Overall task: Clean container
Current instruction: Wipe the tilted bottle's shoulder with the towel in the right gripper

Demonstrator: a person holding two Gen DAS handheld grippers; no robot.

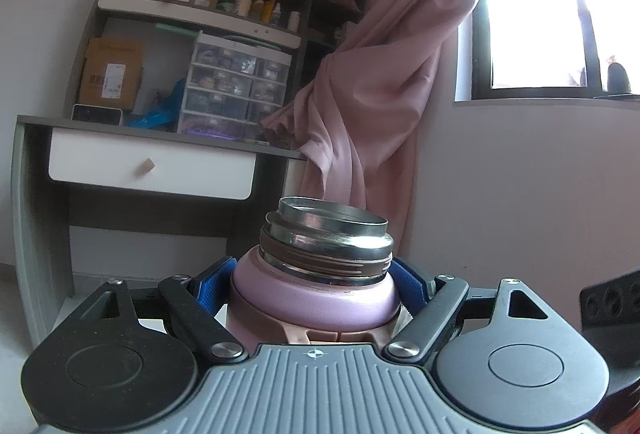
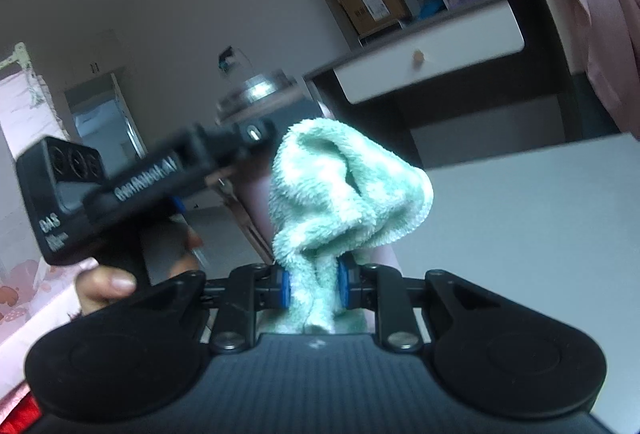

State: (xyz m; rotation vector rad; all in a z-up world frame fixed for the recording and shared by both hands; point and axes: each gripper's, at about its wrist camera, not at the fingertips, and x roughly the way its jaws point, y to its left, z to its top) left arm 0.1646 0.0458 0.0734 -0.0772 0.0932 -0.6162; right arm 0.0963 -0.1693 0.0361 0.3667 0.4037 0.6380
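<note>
A pink insulated bottle with an open steel threaded mouth stands upright between the blue pads of my left gripper, which is shut on its shoulder. In the right wrist view the bottle's steel mouth and pink body show behind the left gripper's body, held by a hand. My right gripper is shut on a bunched mint-green fluffy cloth, which sits right beside the bottle's side; whether they touch is unclear.
A white table top lies under and to the right of the cloth. Behind stand a desk with a white drawer, shelves with small drawers, a pink curtain and a bright window.
</note>
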